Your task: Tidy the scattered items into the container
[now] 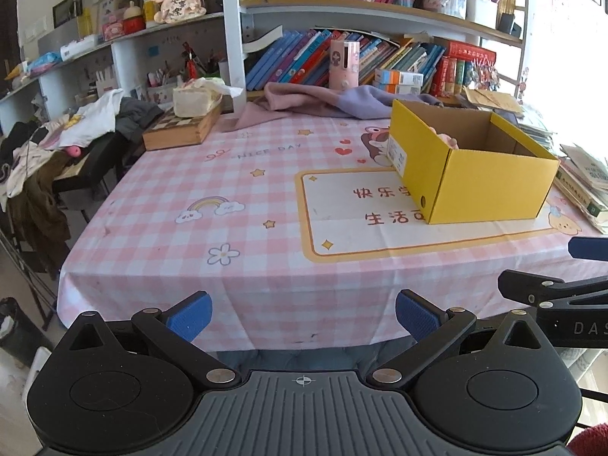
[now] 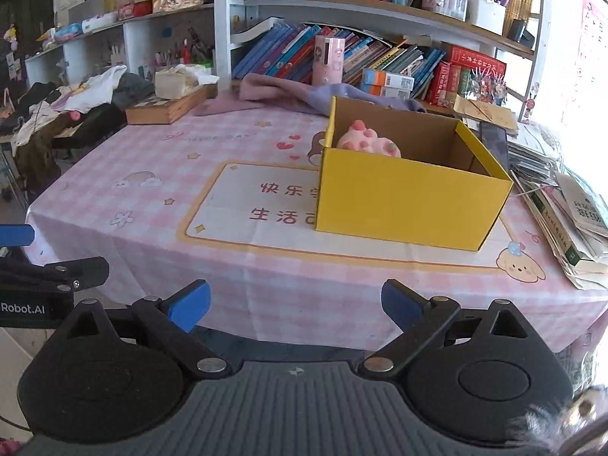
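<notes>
A yellow cardboard box stands open on the pink checked tablecloth, right of the middle. Inside it lies a pink paw-shaped plush, of which only a sliver shows in the left wrist view. My left gripper hangs open at the table's near edge, nothing between its blue pads. My right gripper is likewise open and empty, held off the near edge in front of the box. Each gripper shows at the other view's side.
A pink and lilac cloth lies at the table's back, beside a wooden chess box with a tissue pack on it. Stacked books crowd the right edge. Bookshelves rise behind; a clothes-laden chair stands left.
</notes>
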Demonstrator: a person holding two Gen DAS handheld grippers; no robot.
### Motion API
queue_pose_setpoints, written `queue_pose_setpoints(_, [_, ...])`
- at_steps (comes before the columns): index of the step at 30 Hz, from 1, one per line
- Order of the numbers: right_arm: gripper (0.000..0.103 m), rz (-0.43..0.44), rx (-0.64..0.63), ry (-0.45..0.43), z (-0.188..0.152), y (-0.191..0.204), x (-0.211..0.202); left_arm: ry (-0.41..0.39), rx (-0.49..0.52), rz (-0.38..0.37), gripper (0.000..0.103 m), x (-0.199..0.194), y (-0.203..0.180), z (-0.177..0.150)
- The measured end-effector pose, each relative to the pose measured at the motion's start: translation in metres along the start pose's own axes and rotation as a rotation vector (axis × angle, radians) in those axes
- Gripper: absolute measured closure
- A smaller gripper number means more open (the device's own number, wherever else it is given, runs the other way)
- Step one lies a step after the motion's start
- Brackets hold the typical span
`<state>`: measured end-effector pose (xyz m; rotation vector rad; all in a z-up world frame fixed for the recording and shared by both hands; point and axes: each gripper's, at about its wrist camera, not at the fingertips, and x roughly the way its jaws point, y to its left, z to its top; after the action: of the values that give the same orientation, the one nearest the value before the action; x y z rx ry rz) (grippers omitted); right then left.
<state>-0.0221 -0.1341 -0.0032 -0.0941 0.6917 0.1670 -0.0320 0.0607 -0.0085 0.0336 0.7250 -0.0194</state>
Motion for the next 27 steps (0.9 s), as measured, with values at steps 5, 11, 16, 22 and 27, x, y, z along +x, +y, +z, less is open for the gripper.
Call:
queue_pose_setpoints(5, [0.005,-0.005,-0.001,0.008,0.0000,0.0007,0.0001,0.002,0.001,0.002,0.000,-0.0005,0.0005,0.0000])
queue_pose_setpoints(11, [0.004,-0.012,-0.003,0.003,-0.0002,0.0001,-0.0018,0.003,0.005,-0.001,0.000,0.0009,0.0009,0.0020])
queue_pose_setpoints(16, [0.003,-0.020,0.005,0.002,-0.0002,-0.0036,-0.0029,0.005,0.004,-0.005,0.000,0.0013,-0.0002,0.0030])
queue_pose_setpoints(22, [0.003,-0.021,0.009,0.018,-0.0019,-0.0066,-0.0010,0.006,0.007,-0.011,0.000,0.0015,-0.0025,0.0040])
queue_pose_setpoints(27, [0.003,-0.015,0.001,0.023,-0.0030,-0.0061,-0.0003,0.008,0.012,-0.013,0.000,0.0016,-0.0052,0.0030])
